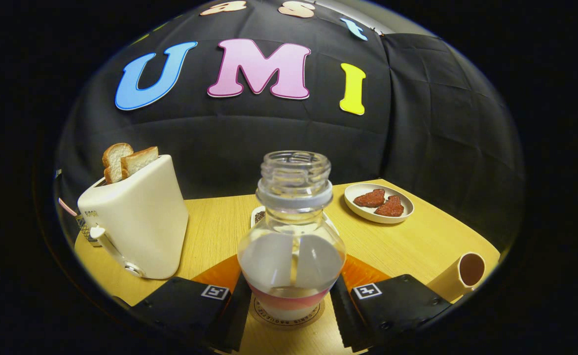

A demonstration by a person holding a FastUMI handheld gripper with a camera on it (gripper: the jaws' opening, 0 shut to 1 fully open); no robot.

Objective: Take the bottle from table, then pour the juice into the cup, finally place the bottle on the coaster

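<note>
A clear, uncapped bottle [291, 246] with a pink band near its base stands upright on a round printed coaster [265, 312]. My gripper [290, 296] holds it low down, with one finger pressing on each side of the bottle. A beige cup [459, 278] with a dark reddish inside stands to the right of the right finger, near the table's edge. Pale contents show in the bottle's lower half.
A white toaster [136, 222] with two bread slices stands ahead on the left. A white plate [379, 202] with two reddish pieces sits beyond the bottle to the right. An orange mat [368, 276] lies under the coaster on the wooden table [417, 241]. A small dish [258, 215] is partly hidden behind the bottle.
</note>
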